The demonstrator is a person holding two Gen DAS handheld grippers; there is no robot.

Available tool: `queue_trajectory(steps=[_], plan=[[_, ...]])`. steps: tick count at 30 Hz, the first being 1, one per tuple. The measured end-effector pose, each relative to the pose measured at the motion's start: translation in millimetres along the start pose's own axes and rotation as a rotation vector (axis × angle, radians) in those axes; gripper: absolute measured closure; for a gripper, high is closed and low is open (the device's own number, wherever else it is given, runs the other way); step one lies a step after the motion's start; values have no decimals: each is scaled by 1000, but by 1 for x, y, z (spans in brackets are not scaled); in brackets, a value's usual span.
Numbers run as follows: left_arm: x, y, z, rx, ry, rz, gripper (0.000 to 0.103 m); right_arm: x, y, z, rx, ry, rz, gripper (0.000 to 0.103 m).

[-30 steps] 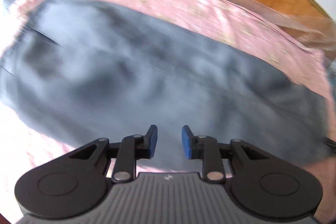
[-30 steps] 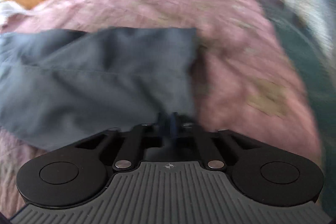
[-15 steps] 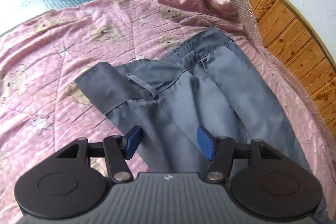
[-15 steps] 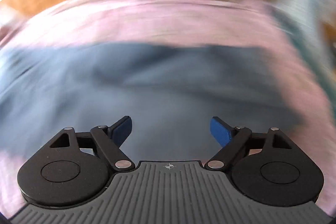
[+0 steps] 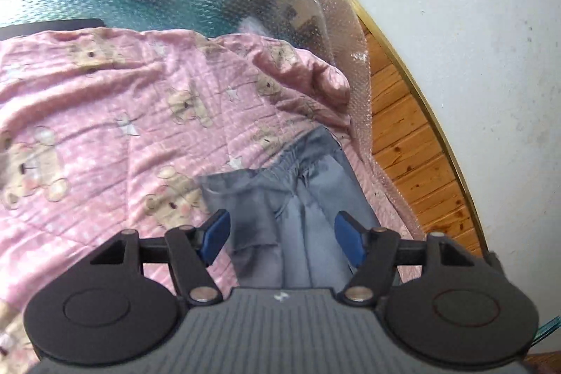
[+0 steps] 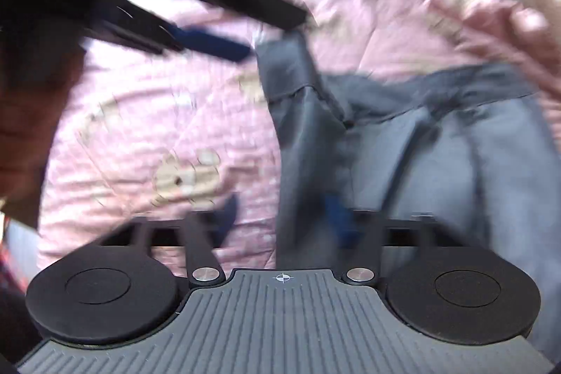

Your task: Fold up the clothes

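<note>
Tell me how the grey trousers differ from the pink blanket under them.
The grey trousers are plain; the pink blanket carries printed teddy bears and stars. The trousers cover only a strip near the wooden floor side; the blanket spreads far wider. The trousers lie on top, the blanket underneath. Both are creased fabric.

Pale wall point(image 5: 473, 23), wooden floor point(image 5: 413, 163), pink bear-print blanket point(image 5: 105, 100), daylight.

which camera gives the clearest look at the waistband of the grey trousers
The left wrist view: it is sharp, and the gathered waistband of the grey trousers lies plainly on the pink blanket. The right wrist view shows the waistband too, but smeared by motion blur.
</note>
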State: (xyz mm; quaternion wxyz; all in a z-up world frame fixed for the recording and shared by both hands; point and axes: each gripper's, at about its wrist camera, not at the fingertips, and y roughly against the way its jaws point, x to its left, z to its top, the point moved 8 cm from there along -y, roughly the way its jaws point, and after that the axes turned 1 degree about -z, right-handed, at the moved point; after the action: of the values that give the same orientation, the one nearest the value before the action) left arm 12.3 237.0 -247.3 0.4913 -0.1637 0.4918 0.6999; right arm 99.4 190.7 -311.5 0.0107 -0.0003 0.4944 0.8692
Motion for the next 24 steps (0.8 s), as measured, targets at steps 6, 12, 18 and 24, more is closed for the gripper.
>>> queue_trajectory(steps=[6,12,18,24], plan=[[24,-9,-15,73,39,4,32,-128,55,24,-213,-474,34,103],[-14,-84,-8,130,78,-125,30,-180,74,5,-211,-625,3,103],[-14,-125,-5,197,229,-146,100,-169,81,16,-239,-594,-14,103],[43,-56,-51,265,370,83,101,-77,63,31,-210,-425,112,103]])
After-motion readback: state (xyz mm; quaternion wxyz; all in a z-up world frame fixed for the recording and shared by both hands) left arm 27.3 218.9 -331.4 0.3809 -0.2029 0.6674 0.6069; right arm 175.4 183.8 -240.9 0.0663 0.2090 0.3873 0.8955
